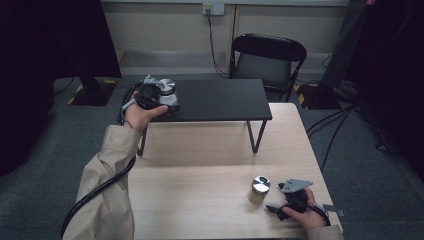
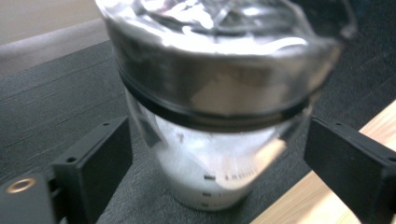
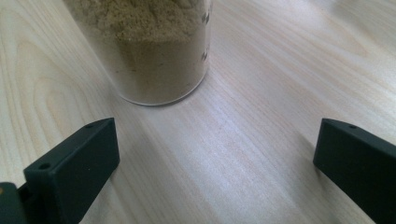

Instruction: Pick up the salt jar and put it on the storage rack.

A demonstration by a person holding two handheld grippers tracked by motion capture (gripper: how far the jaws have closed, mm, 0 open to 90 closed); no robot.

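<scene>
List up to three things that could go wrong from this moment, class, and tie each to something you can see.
1. The left tool stands open around the white-powder jar on the black shelf, near its front edge; a clumsy squeeze might push the jar off.
2. Its wide metal lid overhangs the body, so the jaws could catch it.
3. The right tool, open, sits short of the tan-powder jar; a careless advance might knock it over.

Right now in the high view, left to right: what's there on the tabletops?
Left gripper → white-filled clear jar with metal lid on the black shelf → tan-powder jar with metal lid on the pale wooden table → right gripper.
</scene>
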